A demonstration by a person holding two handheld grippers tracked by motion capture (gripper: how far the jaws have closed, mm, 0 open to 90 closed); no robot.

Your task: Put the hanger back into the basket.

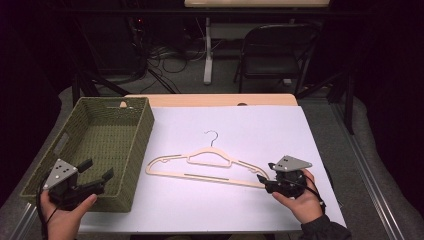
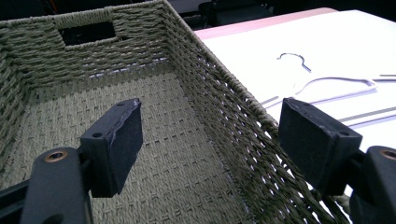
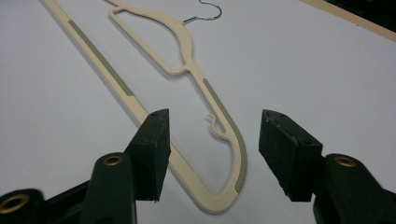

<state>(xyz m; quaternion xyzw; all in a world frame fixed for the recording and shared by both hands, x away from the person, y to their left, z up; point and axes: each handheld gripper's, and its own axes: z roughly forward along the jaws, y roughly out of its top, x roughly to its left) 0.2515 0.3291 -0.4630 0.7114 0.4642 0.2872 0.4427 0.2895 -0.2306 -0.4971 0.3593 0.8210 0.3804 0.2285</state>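
My left gripper (image 1: 95,175) is low at the near left, and its fingers (image 2: 114,144) are spread with nothing between the pads. One finger is over the inside of the basket (image 1: 131,150), the other is outside its right wall, so the wall stands between them; I cannot tell if a pad touches the weave. The near end of the basket is cut off in the left gripper view, and in the high view my hand covers a part of its near corner.

My right gripper (image 1: 263,181) is at the near right. Its fingers (image 3: 154,149) are also spread, one on each side of the right end of the hanger (image 1: 207,167), and they do not pinch it. In the high view the gripper covers this end, so the tip is hard to see there. In the right gripper view the far left arm of the hanger goes out of the picture.

I count one hanger, one basket, two grippers, and one folding chair (image 1: 272,47) behind the worktop (image 1: 250,210).

The hanger lies flat on the white worktop, to the right of the basket and apart from it. It is thin and cream-coloured, with a small metal hook (image 3: 205,11) that points away from me, olive non-slip strips on the shoulders and the bar, and a little notch near the end.
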